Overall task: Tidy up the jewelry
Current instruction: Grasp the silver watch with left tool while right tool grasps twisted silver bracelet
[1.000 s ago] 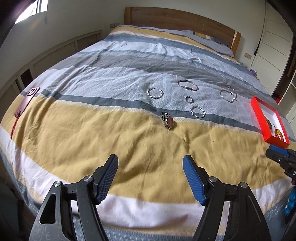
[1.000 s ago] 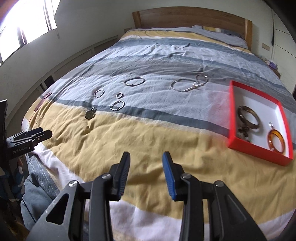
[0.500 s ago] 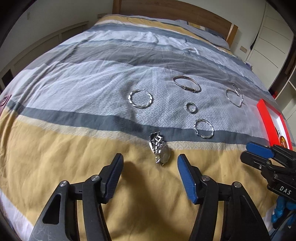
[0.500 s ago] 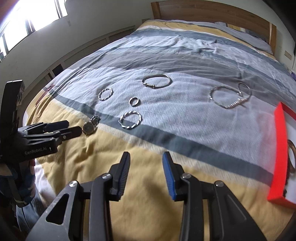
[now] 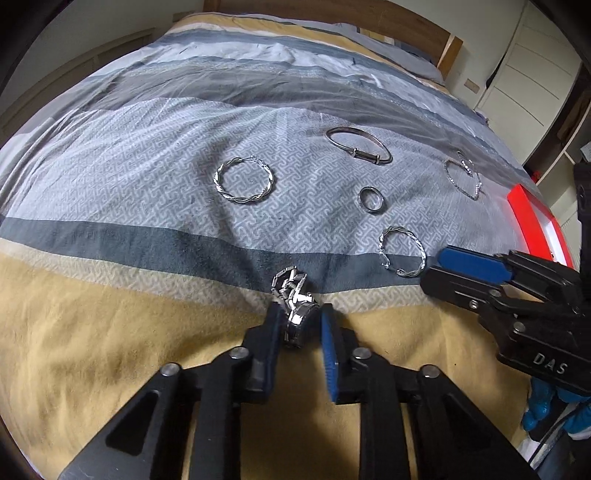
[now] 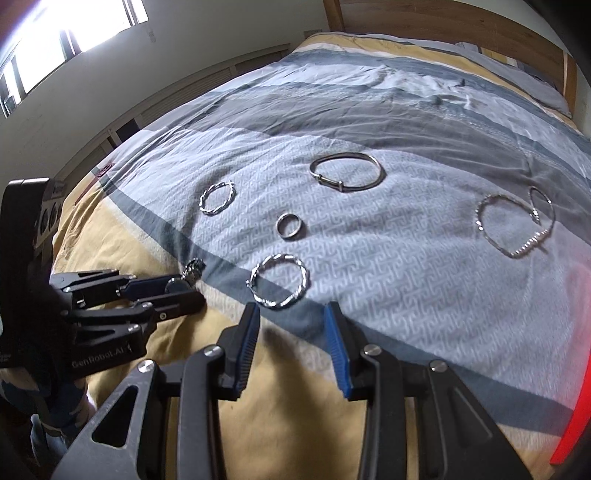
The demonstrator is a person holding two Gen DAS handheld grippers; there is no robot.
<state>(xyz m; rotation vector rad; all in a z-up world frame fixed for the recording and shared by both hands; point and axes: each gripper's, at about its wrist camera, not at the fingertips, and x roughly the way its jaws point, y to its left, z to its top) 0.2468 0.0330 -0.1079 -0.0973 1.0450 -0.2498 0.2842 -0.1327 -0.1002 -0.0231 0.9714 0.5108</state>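
Note:
My left gripper (image 5: 298, 317) is shut on a silver watch (image 5: 295, 306) lying on the bed's yellow stripe; it also shows in the right wrist view (image 6: 177, 286). My right gripper (image 6: 291, 314) is open, just short of a twisted silver bracelet (image 6: 279, 280), which also shows in the left wrist view (image 5: 402, 251). On the grey patterned stripe lie a second twisted bracelet (image 5: 243, 180), a small ring (image 5: 371, 199), a plain bangle (image 5: 358, 146) and a thin chain bracelet (image 5: 463, 177). The red jewelry box (image 5: 535, 225) sits at the right.
The bed's striped duvet (image 5: 110, 332) fills both views. A wooden headboard (image 5: 369, 18) is at the far end. White cupboards (image 5: 532, 74) stand at the right, a window (image 6: 55, 48) and low wall panels at the left.
My left gripper moved forward and closed around the silver watch. My right gripper moved forward and left toward the near twisted bracelet, and the red box slid to the edge of its view.

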